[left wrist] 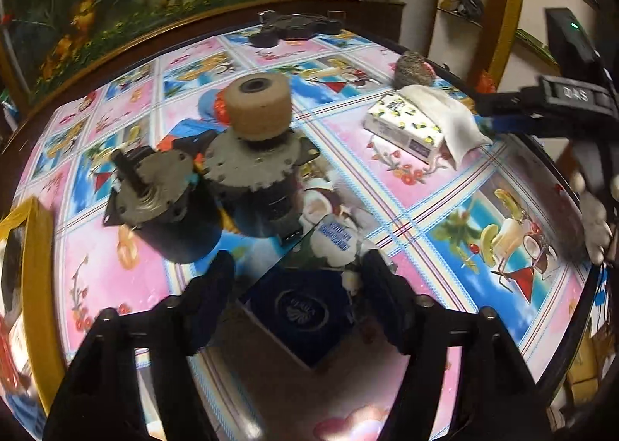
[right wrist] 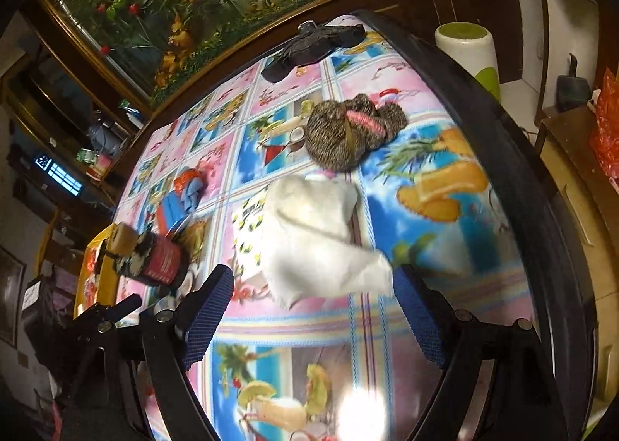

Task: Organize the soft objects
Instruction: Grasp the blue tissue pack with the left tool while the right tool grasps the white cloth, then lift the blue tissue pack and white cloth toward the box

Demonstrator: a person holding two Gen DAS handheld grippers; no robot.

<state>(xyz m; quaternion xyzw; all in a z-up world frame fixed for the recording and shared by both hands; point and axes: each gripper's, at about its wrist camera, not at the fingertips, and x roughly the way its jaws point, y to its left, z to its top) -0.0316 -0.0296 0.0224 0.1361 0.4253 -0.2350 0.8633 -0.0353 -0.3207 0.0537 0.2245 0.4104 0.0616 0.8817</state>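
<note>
The crumpled white cloth (right wrist: 317,235) lies draped over a lemon-print tissue pack (right wrist: 247,235) near the worktop's (right wrist: 445,286) right edge. The right gripper (right wrist: 313,286) spreads its fingers (right wrist: 211,299) wide just before the cloth; the left gripper (left wrist: 298,278) is wide too.

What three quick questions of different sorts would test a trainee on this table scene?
1. True or false: the white cloth lies partly over the lemon-print tissue pack.
2. Which sits nearest the right claw: A) speckled yarn bundle, B) white cloth, C) black bag?
3. Fill in: the left claw hovers over a dark ____ box.

Key: 1 true; 2 B; 3 blue.
</note>
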